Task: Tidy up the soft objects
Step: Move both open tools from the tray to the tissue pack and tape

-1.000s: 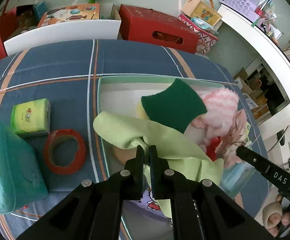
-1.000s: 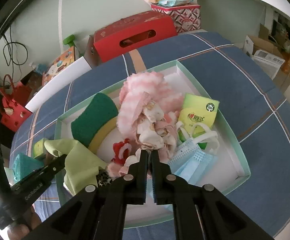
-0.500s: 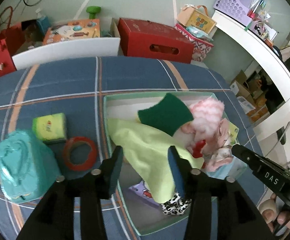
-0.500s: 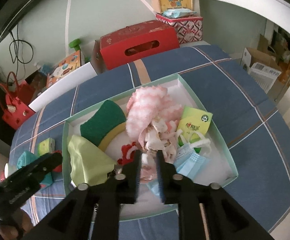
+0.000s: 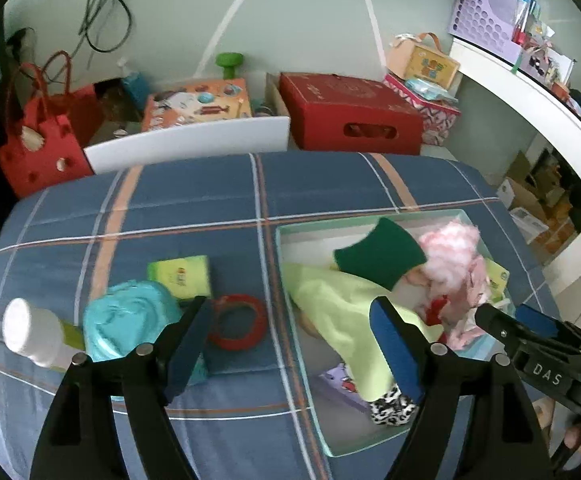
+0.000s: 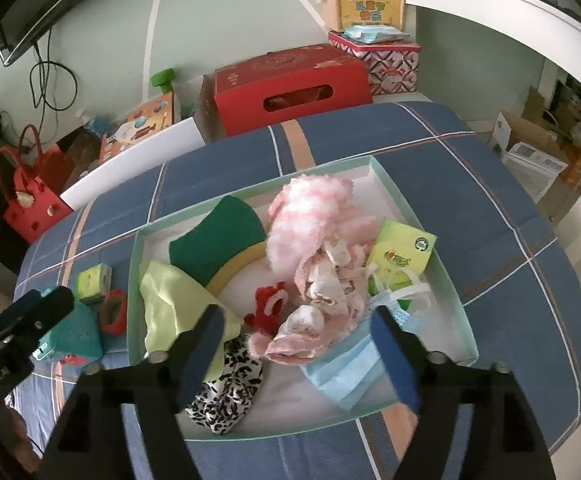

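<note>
A pale green tray [image 6: 186,220] on the blue plaid cover holds the soft things: a lime cloth [image 6: 170,300], a green sponge [image 6: 218,240], a pink fluffy piece [image 6: 310,216], a pink rag [image 6: 310,332], a blue face mask [image 6: 346,372] and a leopard-print piece [image 6: 226,392]. My left gripper [image 5: 290,320] hovers over the tray's left rim above the lime cloth [image 5: 330,300], its jaws opening with nothing gripped. My right gripper [image 6: 296,320] hangs over the pink rag, its jaws also opening and empty.
Left of the tray lie a red tape ring [image 5: 236,322], a green tissue pack [image 5: 180,274], a teal case [image 5: 130,324] and a white-capped bottle [image 5: 30,330]. A red box [image 5: 350,116] and a white board [image 5: 186,144] stand past the far edge.
Both grippers went from shut to wide open. The left one let go of the lime cloth, which now lies in the tray, and rose away. The right one lifted slightly.
</note>
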Motion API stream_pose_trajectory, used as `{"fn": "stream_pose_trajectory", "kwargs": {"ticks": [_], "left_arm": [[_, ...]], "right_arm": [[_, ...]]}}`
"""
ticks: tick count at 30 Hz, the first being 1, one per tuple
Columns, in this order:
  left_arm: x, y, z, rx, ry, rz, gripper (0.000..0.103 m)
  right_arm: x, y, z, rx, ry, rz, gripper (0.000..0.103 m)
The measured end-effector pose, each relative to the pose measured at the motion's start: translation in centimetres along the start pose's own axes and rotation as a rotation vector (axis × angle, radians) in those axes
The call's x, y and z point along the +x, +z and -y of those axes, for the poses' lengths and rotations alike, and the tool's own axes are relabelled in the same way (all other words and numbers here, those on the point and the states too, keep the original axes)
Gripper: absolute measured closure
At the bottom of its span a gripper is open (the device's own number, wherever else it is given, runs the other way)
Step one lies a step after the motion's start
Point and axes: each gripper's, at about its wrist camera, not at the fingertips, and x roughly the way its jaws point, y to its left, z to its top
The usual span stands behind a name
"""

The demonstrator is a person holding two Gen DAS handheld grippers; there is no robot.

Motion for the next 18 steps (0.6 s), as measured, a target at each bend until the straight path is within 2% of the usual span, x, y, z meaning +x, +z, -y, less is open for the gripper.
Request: {"fn": "stream_pose_trajectory", "kwargs": {"ticks": [2,3,5,13,18], "left_arm": [[-0.4,0.0,-0.5,-0.008,0.024,0.007,0.012],[-0.7,0.0,-0.7,-0.013,0.031,0.014,0.012],[-1.1,0.1,-1.3,-0.028,0.042,0.025,0.011],[-3.2,0.1,-4.4,-0.111,0.093,0.076,0.011],[-4.1,-0.3,-7.8,-0.189,0.133,0.087,0.011]], "right_arm": [[0.0,0.0,-0.2,-0.006,0.003,0.0,0.011],[0.0,0.0,-0.3,-0.01,0.005,0.002,0.004],[-0.1,-0.1,-0.7,-0.017,0.011,0.012,0.0],[-1.3,0.1,-2.3,-0.035,0.085,0.073,0.0],[-2.0,0.3,-4.8,-0.089,0.14,0.101,0.0]]}}
